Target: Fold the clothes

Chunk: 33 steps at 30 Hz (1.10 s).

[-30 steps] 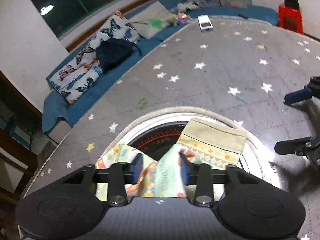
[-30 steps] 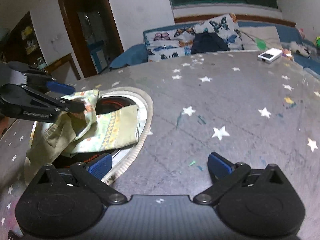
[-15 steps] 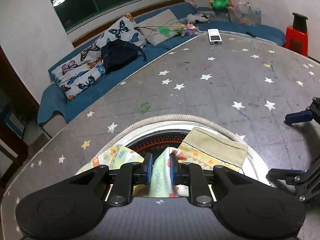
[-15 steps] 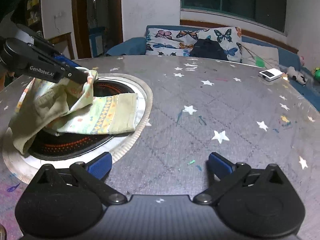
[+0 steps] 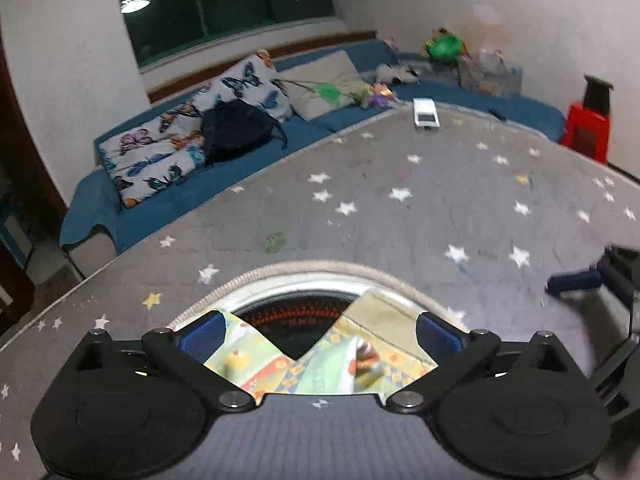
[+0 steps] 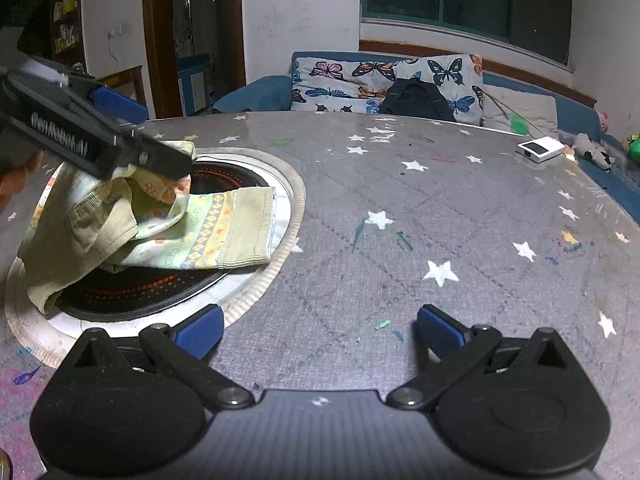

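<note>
A small pale green patterned garment (image 6: 200, 232) lies crumpled over the round inset cooktop (image 6: 132, 292) at the left of the grey star-print table. It also shows in the left wrist view (image 5: 320, 364), between my fingers. My left gripper (image 5: 318, 334) is open just above the garment, and it shows in the right wrist view (image 6: 132, 136) over the cloth's raised fold. My right gripper (image 6: 318, 330) is open and empty over bare table right of the cooktop, and its blue pad shows in the left wrist view (image 5: 576, 282).
A white device (image 6: 540, 149) lies near the table's far right edge. A blue sofa (image 5: 224, 184) with butterfly cushions and a black backpack (image 6: 416, 98) runs behind the table. A red stool (image 5: 586, 130) stands at the far right.
My left gripper was shut on the garment's fold half a second ago and has now opened wide. The right gripper stayed open and rose slightly.
</note>
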Available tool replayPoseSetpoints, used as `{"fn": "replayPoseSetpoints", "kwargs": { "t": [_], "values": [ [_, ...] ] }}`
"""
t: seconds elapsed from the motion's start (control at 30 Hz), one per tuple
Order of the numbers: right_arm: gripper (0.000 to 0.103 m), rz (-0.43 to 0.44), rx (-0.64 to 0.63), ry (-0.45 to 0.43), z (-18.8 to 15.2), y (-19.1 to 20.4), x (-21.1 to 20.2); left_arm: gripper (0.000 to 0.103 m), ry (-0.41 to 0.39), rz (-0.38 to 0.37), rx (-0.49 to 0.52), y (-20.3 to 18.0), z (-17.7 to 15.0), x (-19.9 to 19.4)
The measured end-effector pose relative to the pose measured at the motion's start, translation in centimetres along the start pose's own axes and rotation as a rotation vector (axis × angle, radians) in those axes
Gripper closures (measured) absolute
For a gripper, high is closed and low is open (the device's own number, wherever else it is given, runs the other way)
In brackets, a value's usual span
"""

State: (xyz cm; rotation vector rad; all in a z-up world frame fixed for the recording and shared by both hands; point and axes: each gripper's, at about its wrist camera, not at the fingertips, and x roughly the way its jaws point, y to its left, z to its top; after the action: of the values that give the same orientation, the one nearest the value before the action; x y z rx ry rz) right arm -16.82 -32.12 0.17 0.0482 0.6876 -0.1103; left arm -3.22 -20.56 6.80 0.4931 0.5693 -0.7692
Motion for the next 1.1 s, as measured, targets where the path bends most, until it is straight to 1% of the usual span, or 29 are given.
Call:
{"fn": "replayPoseSetpoints", "kwargs": {
  "t": [0.1, 0.2, 0.33, 0.4, 0.43, 0.57, 0.6, 0.67, 0.7, 0.73, 0.77, 0.8, 0.83, 0.87, 0.9, 0.93, 1.07, 1.1],
  "values": [
    [0.000, 0.000, 0.000, -0.002, 0.0, 0.0, 0.1, 0.000, -0.043, 0.091, 0.040, -0.8, 0.2, -0.7],
    [0.000, 0.000, -0.001, -0.002, 0.0, 0.0, 0.1, 0.000, -0.021, 0.123, 0.082, -1.0, 0.3, -0.5],
    [0.000, 0.001, -0.001, -0.003, 0.0, 0.0, 0.2, 0.000, 0.005, 0.141, 0.115, -0.7, -0.1, -0.3],
    [0.000, 0.000, -0.002, -0.003, -0.1, 0.0, 0.2, 0.001, 0.027, 0.114, 0.134, -0.6, -0.3, -0.1],
    [0.000, 0.001, -0.001, -0.003, -0.1, 0.0, 0.2, 0.003, 0.032, 0.099, 0.142, -0.7, -0.4, 0.0],
    [0.000, 0.001, -0.001, -0.003, 0.0, 0.0, 0.2, 0.016, 0.083, 0.006, 0.136, -0.6, -0.6, 0.8],
    [0.000, 0.001, -0.001, -0.003, 0.0, 0.0, 0.2, 0.018, 0.099, 0.000, 0.137, -0.6, -0.5, 1.2],
    [0.000, 0.001, -0.001, -0.003, -0.1, 0.0, 0.2, 0.034, 0.132, -0.012, 0.139, -0.7, -0.5, 2.0],
    [0.000, 0.001, -0.001, -0.003, -0.1, 0.0, 0.2, 0.037, 0.150, -0.010, 0.145, -0.8, -0.5, 2.4],
    [0.000, 0.000, -0.001, -0.003, -0.1, 0.0, 0.2, 0.050, 0.166, -0.009, 0.151, -0.9, -0.5, 2.8],
    [0.000, 0.001, -0.001, -0.003, -0.1, 0.0, 0.2, 0.057, 0.182, -0.007, 0.155, -0.9, -0.5, 3.2],
    [0.000, 0.001, -0.001, -0.003, -0.1, 0.0, 0.2, 0.061, 0.193, 0.001, 0.151, -0.9, -0.5, 3.5],
    [0.000, 0.001, -0.001, -0.003, -0.1, 0.0, 0.2, 0.075, 0.203, 0.006, 0.146, -0.8, -0.5, 3.8],
    [0.000, 0.001, -0.001, -0.003, -0.1, 0.0, 0.2, 0.081, 0.209, 0.002, 0.134, -0.6, -0.5, 3.9],
    [0.000, 0.001, -0.001, -0.003, -0.1, 0.0, 0.2, 0.082, 0.206, 0.002, 0.114, -0.3, -0.4, 3.7],
    [0.000, 0.001, -0.001, -0.003, -0.1, 0.0, 0.2, 0.087, 0.191, 0.003, 0.101, 0.0, -0.4, 3.3],
    [0.000, 0.001, -0.001, -0.002, 0.0, -0.1, 0.2, 0.090, 0.099, 0.045, 0.017, 2.2, 0.0, 0.2],
    [0.000, 0.001, -0.002, -0.002, 0.0, -0.1, 0.2, 0.090, 0.068, 0.068, -0.027, 3.3, 0.0, -1.2]
  ]
}}
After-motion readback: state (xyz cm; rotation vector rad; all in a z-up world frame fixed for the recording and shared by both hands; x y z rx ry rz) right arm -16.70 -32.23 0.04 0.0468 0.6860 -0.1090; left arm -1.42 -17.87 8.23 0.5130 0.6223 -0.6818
